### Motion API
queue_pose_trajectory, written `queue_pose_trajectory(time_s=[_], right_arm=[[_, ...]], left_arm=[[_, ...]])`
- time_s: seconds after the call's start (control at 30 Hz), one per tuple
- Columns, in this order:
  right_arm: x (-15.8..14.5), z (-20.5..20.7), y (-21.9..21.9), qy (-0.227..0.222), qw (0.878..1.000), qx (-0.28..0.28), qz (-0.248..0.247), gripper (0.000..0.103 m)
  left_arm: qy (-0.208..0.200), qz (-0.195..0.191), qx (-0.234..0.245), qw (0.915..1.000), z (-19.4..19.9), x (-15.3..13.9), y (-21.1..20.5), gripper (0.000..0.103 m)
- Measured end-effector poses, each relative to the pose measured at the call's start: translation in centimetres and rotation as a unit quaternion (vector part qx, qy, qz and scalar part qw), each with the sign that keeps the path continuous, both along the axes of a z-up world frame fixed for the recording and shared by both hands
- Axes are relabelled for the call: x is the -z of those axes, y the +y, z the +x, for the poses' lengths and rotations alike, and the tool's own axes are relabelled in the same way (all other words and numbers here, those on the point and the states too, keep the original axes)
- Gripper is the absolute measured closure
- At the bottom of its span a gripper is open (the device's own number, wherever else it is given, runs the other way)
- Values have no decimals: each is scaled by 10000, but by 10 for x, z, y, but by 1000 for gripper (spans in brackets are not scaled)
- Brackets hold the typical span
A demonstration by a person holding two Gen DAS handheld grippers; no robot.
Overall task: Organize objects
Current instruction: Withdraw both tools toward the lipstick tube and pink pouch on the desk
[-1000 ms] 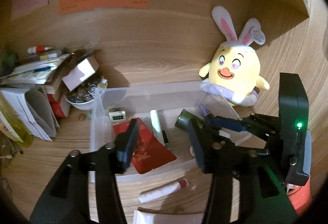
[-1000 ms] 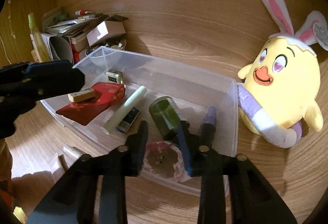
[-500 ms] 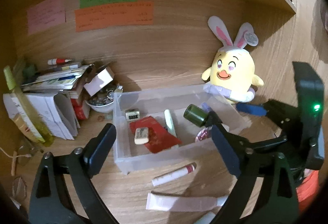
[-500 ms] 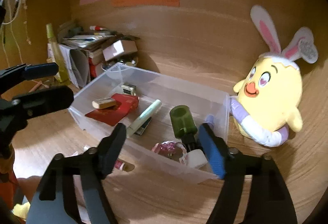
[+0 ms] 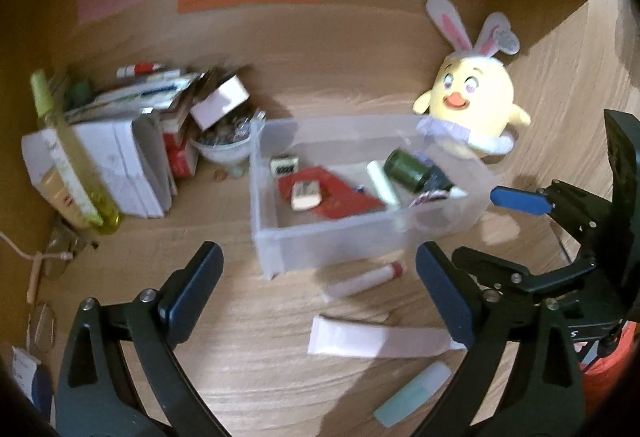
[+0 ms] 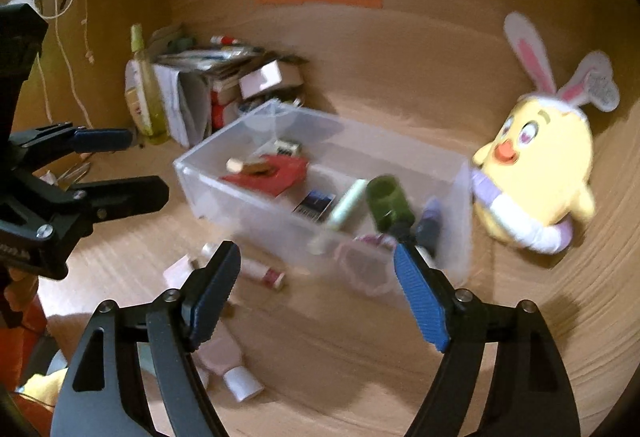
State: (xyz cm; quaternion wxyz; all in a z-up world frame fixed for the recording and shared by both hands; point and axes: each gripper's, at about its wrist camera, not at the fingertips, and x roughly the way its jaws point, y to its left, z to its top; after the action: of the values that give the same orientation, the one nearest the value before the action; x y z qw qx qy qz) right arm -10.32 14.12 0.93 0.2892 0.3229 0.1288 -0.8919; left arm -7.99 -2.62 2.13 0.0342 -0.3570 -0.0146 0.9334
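Observation:
A clear plastic bin point(image 5: 320, 241) point(image 6: 256, 213) stands on the wooden desk. It holds a red packet point(image 5: 340, 193), a small tile point(image 5: 306, 193), a pale green stick point(image 5: 382, 177) and a dark green bottle point(image 5: 408, 167) point(image 6: 386, 201). On the desk in front of it lie a white stick with a red cap point(image 5: 364, 281), a pink-white tube point(image 5: 380, 343) and a mint tube point(image 5: 414, 393). My left gripper point(image 5: 316, 297) is open and empty, short of the bin. My right gripper point(image 6: 316, 289) is open and empty, before the bin's near corner.
A yellow bunny-eared plush point(image 5: 472, 109) point(image 6: 536, 165) leans against the back wall right of the bin. A pile of papers, boxes and a bowl point(image 5: 160, 141) sits at the left, with a yellow-green bottle point(image 5: 68, 153). Glasses point(image 5: 40, 321) lie at the left edge.
Both grippers have pulled back from the bin and opened wide. The tile that the left gripper held a second ago now lies on the red packet.

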Motion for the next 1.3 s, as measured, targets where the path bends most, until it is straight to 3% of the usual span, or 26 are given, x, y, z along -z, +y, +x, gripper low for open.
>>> queue_pose_trajectory(time_s=[0.2,0.27,0.4,0.5,0.83,1.3], right_arm=[[25,4,-14,-358,9992,-171,91,27],[33,6,-20,-478,9985,-249,136,33],[49,3,-33,-799,9957,-393,270,54],[60,2,-41,-999,9933,-455,347,59],[74,5,-55,-1132,9905,-597,504,91],[61,-10,-1,-1063,9941,-54,226,91]], left_arm=[[-306,77,-164,9994,2,22,-16,5],[-418,133,-201,9988,2,31,-21,5],[-585,185,-289,9977,1,45,-30,5],[-698,185,-322,9969,1,53,-35,5],[-1094,397,-204,9930,-21,72,-34,5],[-1185,-93,352,9923,-47,77,14,5]])
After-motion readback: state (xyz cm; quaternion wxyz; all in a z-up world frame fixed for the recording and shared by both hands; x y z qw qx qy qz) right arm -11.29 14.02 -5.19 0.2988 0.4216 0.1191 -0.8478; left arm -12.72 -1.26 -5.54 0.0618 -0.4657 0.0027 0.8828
